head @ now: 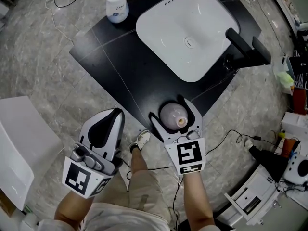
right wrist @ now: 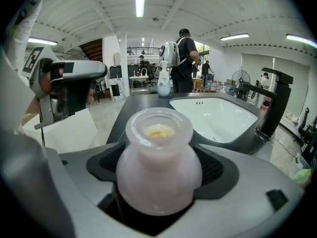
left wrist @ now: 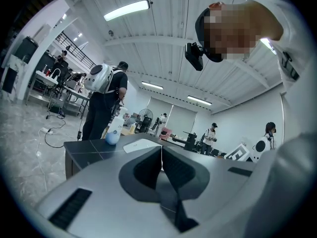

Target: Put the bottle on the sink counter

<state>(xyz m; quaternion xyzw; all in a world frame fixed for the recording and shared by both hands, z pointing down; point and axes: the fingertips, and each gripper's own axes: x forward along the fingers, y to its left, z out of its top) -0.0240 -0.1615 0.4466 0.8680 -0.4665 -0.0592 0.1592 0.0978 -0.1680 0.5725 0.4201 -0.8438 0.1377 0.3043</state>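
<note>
Dark bench (head: 108,52) around the white basin (head: 187,32); my right gripper's (head: 174,110) jaws clamp the pale bottle (head: 171,114) just short of the basin, over the bench's corner edge; my left gripper's (head: 113,113) jaws are closed, empty. Released here, I think the round bottle may roll off; tipped, its open mouth could spill.

Counter (head: 110,61) beside basin (head: 163,37) lies open; soap bottle (head: 116,6) apparently crowds far corner.

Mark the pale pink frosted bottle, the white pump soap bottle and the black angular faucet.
Pale pink frosted bottle (right wrist: 158,175): right gripper view, its round belly.
White pump soap bottle (head: 117,10): head view, its lower body.
Black angular faucet (head: 243,45): head view, its spout.
</note>
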